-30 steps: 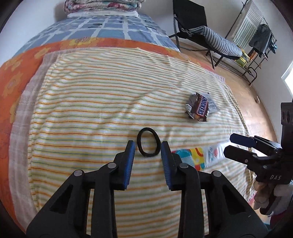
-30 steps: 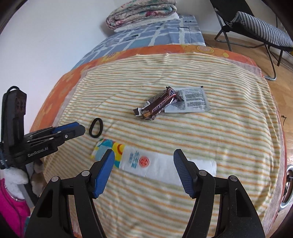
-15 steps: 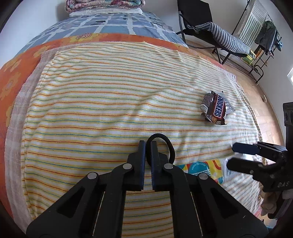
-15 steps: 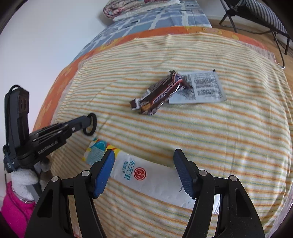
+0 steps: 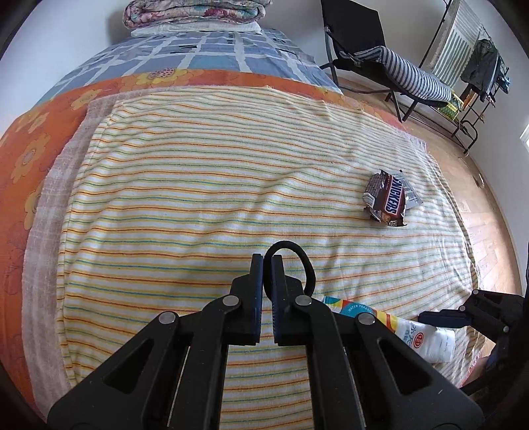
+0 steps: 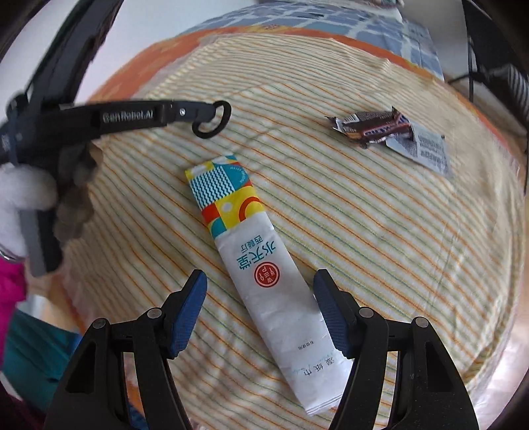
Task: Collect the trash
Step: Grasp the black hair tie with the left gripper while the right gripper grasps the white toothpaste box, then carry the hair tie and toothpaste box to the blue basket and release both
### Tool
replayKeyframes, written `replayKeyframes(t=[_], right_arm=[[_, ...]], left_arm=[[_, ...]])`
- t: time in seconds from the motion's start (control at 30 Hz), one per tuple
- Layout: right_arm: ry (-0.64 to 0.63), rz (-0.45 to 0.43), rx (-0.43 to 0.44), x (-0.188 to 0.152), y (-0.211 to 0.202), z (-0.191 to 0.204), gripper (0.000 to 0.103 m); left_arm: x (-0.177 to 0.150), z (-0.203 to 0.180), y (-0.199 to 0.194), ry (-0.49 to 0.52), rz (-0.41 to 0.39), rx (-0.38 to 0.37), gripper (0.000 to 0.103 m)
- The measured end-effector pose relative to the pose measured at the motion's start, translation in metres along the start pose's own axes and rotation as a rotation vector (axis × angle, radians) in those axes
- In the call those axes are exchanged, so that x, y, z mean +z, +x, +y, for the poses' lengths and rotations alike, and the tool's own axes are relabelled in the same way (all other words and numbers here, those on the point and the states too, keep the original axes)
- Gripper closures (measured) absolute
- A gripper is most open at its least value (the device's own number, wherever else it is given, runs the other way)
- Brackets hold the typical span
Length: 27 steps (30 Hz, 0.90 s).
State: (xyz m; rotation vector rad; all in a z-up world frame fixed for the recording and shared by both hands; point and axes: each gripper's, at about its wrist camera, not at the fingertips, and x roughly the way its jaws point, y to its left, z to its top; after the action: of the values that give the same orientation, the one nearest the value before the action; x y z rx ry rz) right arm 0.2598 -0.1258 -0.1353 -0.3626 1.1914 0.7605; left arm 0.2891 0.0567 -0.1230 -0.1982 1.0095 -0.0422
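The left gripper has pinched the hair tie, ready to lift; the right gripper, spread, now straddles the sachet at six o'clock.

A bed is covered with a striped towel over an orange flowered sheet and a blue checked cover. Folded quilts are stacked against the white wall. A folding chair and a drying rack are seen on the daylit wooden floor.
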Motion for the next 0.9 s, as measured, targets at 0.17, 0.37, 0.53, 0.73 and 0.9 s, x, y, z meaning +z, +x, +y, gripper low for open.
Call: replayKeyframes(t=[0.17,0.37,0.53,0.73,0.9], right_arm=[[-0.019,-0.009,-0.102,-0.003,0.003,0.012,0.058],[0.086,-0.034,-0.089,-0.01,-0.012,-0.001,0.087],[0.115,-0.079,-0.099,-0.015,-0.032,0.007,0.087],[0.133,-0.132,-0.117,-0.03,-0.062,0.022,0.087],[0.138,-0.165,-0.116,-0.05,-0.087,0.04,0.087]], left_arm=[[-0.005,0.003,-0.014,0.018,-0.009,0.002,0.101],[-0.011,-0.001,-0.039,0.047,-0.039,0.002,0.101],[-0.019,-0.011,-0.066,0.095,-0.072,-0.005,0.101],[-0.036,-0.02,-0.106,0.135,-0.109,-0.037,0.101],[-0.057,-0.023,-0.136,0.159,-0.123,-0.06,0.101]])
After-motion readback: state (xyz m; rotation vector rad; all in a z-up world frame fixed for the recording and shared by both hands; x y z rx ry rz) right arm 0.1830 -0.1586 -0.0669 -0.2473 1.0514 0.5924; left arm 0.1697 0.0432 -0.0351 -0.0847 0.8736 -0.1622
